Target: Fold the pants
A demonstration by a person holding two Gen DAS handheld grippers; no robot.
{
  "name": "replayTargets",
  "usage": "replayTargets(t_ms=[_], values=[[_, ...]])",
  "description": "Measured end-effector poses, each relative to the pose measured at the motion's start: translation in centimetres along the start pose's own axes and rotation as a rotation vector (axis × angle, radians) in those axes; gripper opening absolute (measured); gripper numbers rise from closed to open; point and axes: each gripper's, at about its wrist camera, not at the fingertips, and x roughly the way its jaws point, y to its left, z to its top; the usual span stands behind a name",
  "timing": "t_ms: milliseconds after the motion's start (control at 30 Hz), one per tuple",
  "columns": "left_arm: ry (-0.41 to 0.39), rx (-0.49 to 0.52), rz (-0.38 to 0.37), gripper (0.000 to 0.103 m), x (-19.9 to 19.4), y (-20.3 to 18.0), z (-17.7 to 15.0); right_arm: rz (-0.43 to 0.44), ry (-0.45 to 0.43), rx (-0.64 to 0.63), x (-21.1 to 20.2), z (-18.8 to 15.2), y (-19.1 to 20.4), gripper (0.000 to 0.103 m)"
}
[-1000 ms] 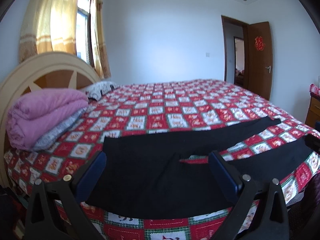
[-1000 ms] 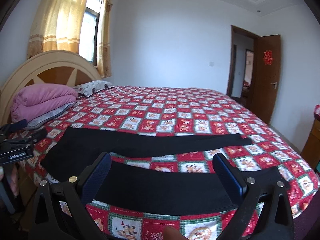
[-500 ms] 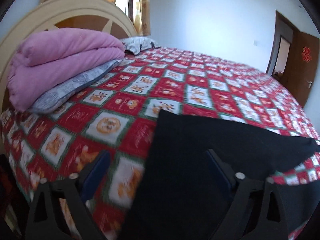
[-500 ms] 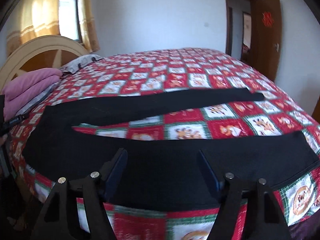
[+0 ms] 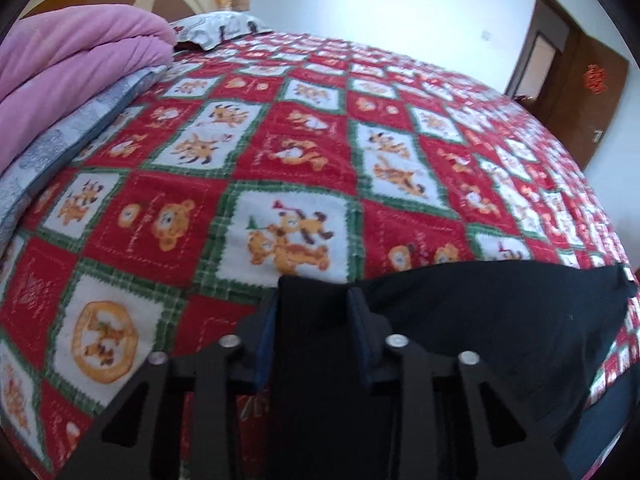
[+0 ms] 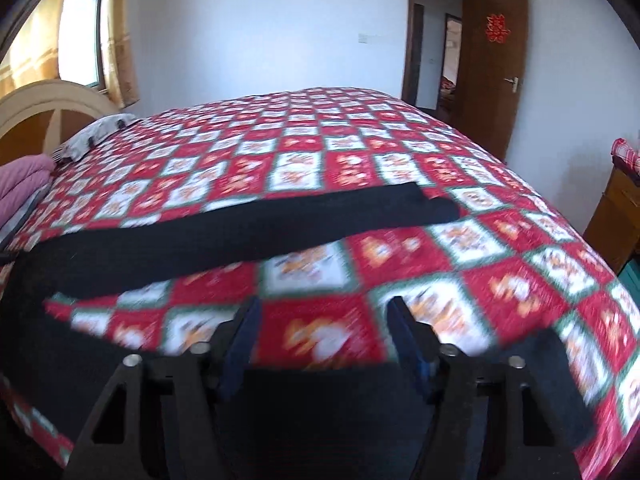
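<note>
Black pants [image 6: 248, 228] lie spread on the bed's red patterned quilt [image 6: 320, 152], legs running right. In the left wrist view my left gripper [image 5: 314, 300] has its fingers narrowed around the pants' waist corner [image 5: 480, 320], with black cloth bunched between the blue pads. In the right wrist view my right gripper [image 6: 322, 316] is partly closed over the near leg [image 6: 552, 392]. The cloth lies under and between its fingers; the view is blurred and the grip is unclear.
A folded pink blanket [image 5: 60, 80] and a grey patterned pillow [image 5: 216, 32] lie by the headboard [image 6: 36, 116] at left. A brown door [image 6: 492, 64] stands open at the far right. A wooden cabinet [image 6: 616, 220] stands beside the bed.
Both grippers have come down to the bed and narrowed their fingers. The left one has closed on the waist corner; the right one has moved onto the near leg.
</note>
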Motion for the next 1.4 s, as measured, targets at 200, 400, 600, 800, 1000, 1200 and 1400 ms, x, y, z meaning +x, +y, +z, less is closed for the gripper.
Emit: replayTargets(t_ms=[200, 400, 600, 800, 1000, 1200, 1400], values=[[-0.005, -0.018, -0.036, 0.02, 0.6, 0.6, -0.1, -0.042, 0.008, 0.086, 4.0, 6.3, -6.1, 0.043], [-0.022, 0.02, 0.016, 0.02, 1.0, 0.0, 0.1, -0.102, 0.049, 0.155, 10.1, 11.5, -10.7, 0.043], [-0.043, 0.022, 0.027, 0.02, 1.1, 0.0, 0.0, -0.111, 0.096, 0.216, 15.6, 13.6, -13.3, 0.043], [-0.04, 0.024, 0.028, 0.02, 1.3, -0.1, 0.0, -0.052, 0.185, 0.228, 21.2, 14.5, -14.5, 0.043], [-0.039, 0.023, 0.031, 0.02, 1.5, -0.2, 0.0, -0.006, 0.317, 0.182, 25.8, 13.8, -13.6, 0.039], [-0.037, 0.061, 0.045, 0.012, 1.6, -1.1, 0.3, 0.011, 0.28, 0.149, 24.7, 13.9, -12.5, 0.008], [-0.129, 0.06, 0.001, 0.011, -1.4, -1.4, 1.1, 0.022, 0.095, 0.102, 17.1, 15.9, -12.0, 0.008]])
